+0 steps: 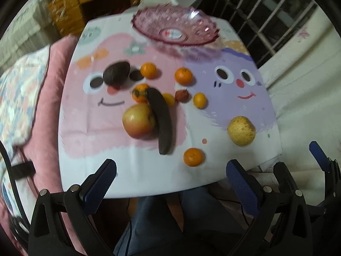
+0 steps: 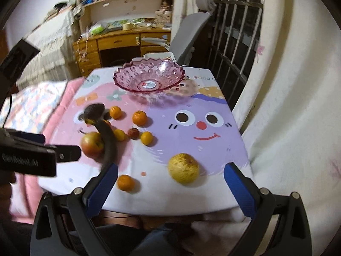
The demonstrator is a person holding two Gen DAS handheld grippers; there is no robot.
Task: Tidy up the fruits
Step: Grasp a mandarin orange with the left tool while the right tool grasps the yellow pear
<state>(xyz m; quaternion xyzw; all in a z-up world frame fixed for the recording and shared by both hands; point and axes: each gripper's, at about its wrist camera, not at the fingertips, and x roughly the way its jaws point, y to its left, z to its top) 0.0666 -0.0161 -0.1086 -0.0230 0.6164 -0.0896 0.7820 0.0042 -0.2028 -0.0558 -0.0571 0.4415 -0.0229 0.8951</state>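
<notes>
what the frames hide

left wrist view is smeared by motion: the pink bowl (image 1: 175,26) and the avocado (image 1: 116,72) lose their edges. the dark banana (image 1: 161,119) covers part of the persimmon (image 1: 139,92), a small yellow fruit (image 1: 169,99) and the apple's (image 1: 138,127) right side. in the right wrist view the left gripper's (image 2: 32,151) body is cut off by the frame edge

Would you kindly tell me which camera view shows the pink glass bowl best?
The right wrist view: the pink glass bowl is sharp there, with its scalloped rim, dotted pattern and base label clear, and nothing inside. The left wrist view shows the same bowl at the table's far end, but motion-blurred.
</notes>
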